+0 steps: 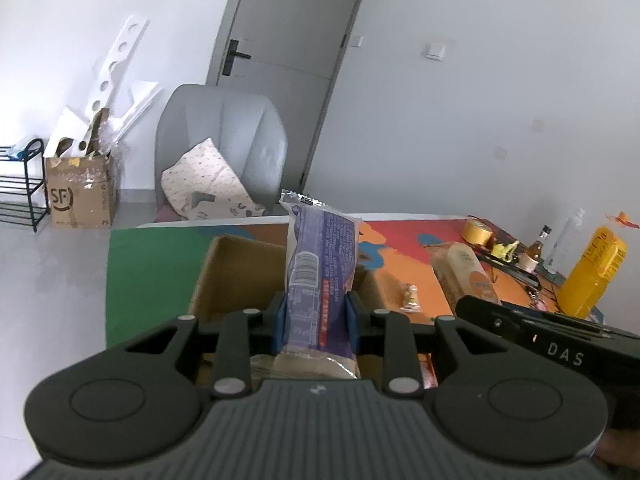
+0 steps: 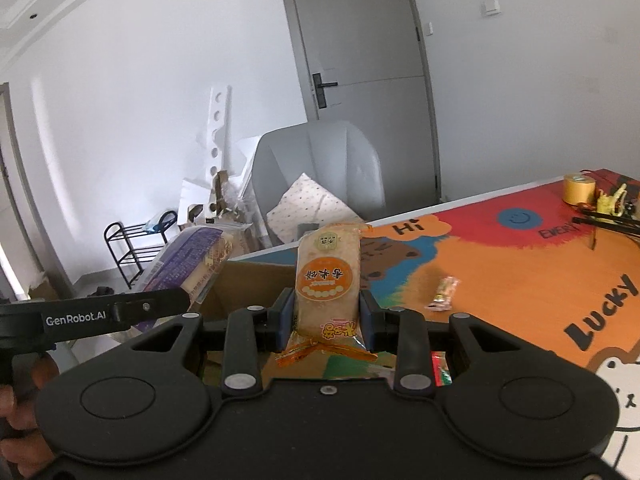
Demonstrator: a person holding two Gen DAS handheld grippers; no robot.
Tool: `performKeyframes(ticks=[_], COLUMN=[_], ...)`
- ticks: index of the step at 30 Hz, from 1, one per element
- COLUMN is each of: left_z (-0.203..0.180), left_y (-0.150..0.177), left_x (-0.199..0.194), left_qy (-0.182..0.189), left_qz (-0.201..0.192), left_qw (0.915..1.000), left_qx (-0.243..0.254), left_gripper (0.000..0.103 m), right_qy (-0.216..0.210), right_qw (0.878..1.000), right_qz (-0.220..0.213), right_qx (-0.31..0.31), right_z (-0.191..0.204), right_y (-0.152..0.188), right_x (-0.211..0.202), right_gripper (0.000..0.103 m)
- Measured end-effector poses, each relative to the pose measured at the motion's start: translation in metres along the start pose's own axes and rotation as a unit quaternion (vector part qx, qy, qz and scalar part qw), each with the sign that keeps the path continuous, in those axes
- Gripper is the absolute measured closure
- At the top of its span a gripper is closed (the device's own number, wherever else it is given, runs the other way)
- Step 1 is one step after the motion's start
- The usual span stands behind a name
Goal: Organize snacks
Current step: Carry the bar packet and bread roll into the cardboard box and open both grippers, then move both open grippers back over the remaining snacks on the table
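1. Left wrist view: left tool [image 1: 316, 322] clamped on purple snack pack [image 1: 320, 256], held upright over cardboard box [image 1: 208, 280].
2. Right tool [image 2: 326, 316] clamped on orange rice-cracker pack [image 2: 327, 280], also at the box.
3. Est. mid-task: 2 packs in transit, not dropped yet; small candy [image 2: 442, 294] left on worktop [image 2: 500, 280] right of box.

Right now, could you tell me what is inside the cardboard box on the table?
Little shows. The cardboard box stands open-topped; only its bare brown inner walls are visible. Its floor is hidden behind the left tool and the purple snack packet it grips, so any contents cannot be seen.
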State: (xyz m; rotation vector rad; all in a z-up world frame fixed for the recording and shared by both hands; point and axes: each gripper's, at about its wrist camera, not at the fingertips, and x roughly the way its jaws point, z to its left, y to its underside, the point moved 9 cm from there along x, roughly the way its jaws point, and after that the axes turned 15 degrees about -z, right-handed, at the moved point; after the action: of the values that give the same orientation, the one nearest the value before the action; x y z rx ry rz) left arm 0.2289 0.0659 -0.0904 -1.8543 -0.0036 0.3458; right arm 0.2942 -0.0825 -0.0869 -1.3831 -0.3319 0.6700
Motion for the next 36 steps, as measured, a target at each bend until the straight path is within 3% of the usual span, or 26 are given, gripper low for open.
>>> performKeyframes(ticks=[15, 20, 23, 29, 36], left_z=[0.041, 0.045, 0.047, 0.041, 0.026], left_y=[0.000, -0.003, -0.004, -0.005, -0.002], left_x=[0.000, -0.005, -0.007, -0.009, -0.008], left_qy=[-0.040, -0.050, -0.058, -0.062, -0.058], left_qz=[0.002, -0.004, -0.008, -0.013, -0.012], left_qw=[0.9988, 0.9983, 0.9979, 0.9977, 0.9982], left_qx=[-0.027, -0.028, -0.027, -0.024, -0.010], left_gripper=[0.068, 0.054, 0.042, 0.022, 0.015], right_qy=[-0.028, -0.044, -0.048, -0.030, 0.001], right_qw=[0.999, 0.999, 0.999, 0.999, 1.000], right_qz=[0.023, 0.020, 0.021, 0.024, 0.017], right_qx=[-0.015, -0.002, 0.001, 0.010, 0.019], right_z=[0.038, 0.047, 0.048, 0.034, 0.007], right_y=[0.009, 0.006, 0.005, 0.006, 0.004], right_x=[0.024, 0.027, 0.025, 0.016, -0.001], right_gripper=[0.071, 0.069, 0.052, 0.051, 0.047])
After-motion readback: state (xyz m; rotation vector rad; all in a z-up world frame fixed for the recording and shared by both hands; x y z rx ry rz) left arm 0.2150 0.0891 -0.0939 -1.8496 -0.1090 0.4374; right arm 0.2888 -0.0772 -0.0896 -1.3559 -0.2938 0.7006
